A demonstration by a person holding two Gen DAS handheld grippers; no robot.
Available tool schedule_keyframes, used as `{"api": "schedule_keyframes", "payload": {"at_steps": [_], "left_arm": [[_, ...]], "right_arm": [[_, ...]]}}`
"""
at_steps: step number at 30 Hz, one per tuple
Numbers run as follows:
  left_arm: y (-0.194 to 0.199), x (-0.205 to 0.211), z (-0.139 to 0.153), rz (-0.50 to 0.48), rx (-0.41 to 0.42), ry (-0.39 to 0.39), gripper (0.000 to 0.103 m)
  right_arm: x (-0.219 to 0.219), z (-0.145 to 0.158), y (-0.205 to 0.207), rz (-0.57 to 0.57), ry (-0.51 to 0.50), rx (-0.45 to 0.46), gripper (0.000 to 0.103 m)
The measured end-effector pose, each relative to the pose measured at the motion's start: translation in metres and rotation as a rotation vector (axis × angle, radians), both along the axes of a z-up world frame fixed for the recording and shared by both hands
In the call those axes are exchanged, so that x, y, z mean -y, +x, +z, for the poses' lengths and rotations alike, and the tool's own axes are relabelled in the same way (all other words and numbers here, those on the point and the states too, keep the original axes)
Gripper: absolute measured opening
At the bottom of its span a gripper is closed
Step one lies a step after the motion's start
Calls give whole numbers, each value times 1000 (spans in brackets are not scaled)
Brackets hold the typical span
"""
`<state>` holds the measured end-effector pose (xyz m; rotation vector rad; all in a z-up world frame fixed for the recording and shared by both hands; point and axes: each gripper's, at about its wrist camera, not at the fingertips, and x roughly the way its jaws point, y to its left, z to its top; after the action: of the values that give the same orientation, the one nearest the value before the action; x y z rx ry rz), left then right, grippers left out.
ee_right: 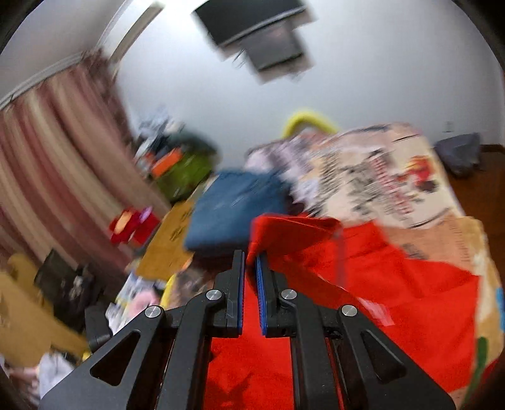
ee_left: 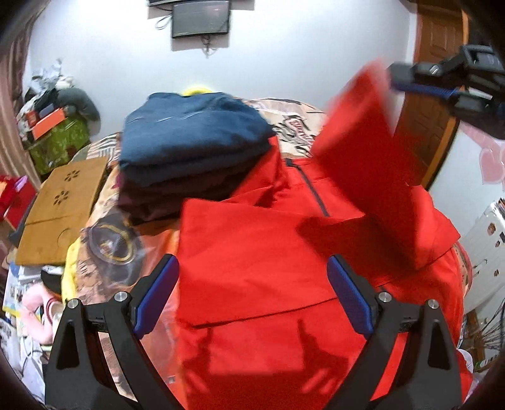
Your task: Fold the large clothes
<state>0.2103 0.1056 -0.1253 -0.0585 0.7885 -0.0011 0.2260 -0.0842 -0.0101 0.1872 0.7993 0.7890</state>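
Right gripper (ee_right: 251, 261) pinches the red jacket (ee_left: 252, 252) sleeve, folding inward; left gripper (ee_left: 252, 296), wide, should press the body near bed (ee_right: 410, 176) edge.

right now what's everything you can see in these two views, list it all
red zip-front jacket: 1, red, spread on the bed, one sleeve lifted
stack of folded clothes: 1 stack, blue on top, darker below, beyond the jacket on the bed
patterned bedspread: 1, cream with prints, under the clothes
wooden lap table: 1, tan, left of the bed
wall-mounted screen: 1, dark, on the white wall
striped curtain: 1, pink-brown, far left
wooden door: 1, brown, right
left gripper: open, above the jacket
right gripper: shut on the red sleeve
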Motion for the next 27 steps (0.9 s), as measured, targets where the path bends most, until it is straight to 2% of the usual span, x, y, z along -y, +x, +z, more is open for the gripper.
{"api": "schedule_keyframes", "payload": {"at_steps": [2, 5, 7, 10, 15, 18, 19, 20, 21, 26, 27], "left_arm": [[-8, -16, -3, 32, -8, -1, 95], [-16, -37, -10, 73, -32, -20, 95], [-21, -52, -15, 99, -54, -44, 95], [-27, -67, -23, 121, -85, -94, 95], [-23, -75, -35, 116, -125, -208, 95], [-11, -72, -44, 107, -154, -289, 94], [-4, -69, -50, 103, -173, -326, 93], [1, -67, -54, 97, -190, -357, 90], [7, -66, -59, 90, -209, -392, 87], [37, -59, -92, 90, -330, -598, 74], [41, -59, -99, 90, -352, -641, 67]], "right_arm": [[-35, -23, -8, 82, -45, -47, 6], [-66, -52, -18, 161, -111, -99, 7], [-77, -67, -20, 190, -135, -131, 7], [-74, -70, -17, 158, -160, -125, 7], [-41, -56, -10, 56, -210, -92, 8], [-14, -50, -7, -21, -258, -59, 22], [1, -49, -5, -51, -275, -45, 32], [16, -48, -4, -88, -293, -25, 42], [27, -47, -4, -116, -309, -11, 46], [93, -45, -4, -261, -417, 51, 48], [105, -46, -4, -287, -433, 55, 48]]}}
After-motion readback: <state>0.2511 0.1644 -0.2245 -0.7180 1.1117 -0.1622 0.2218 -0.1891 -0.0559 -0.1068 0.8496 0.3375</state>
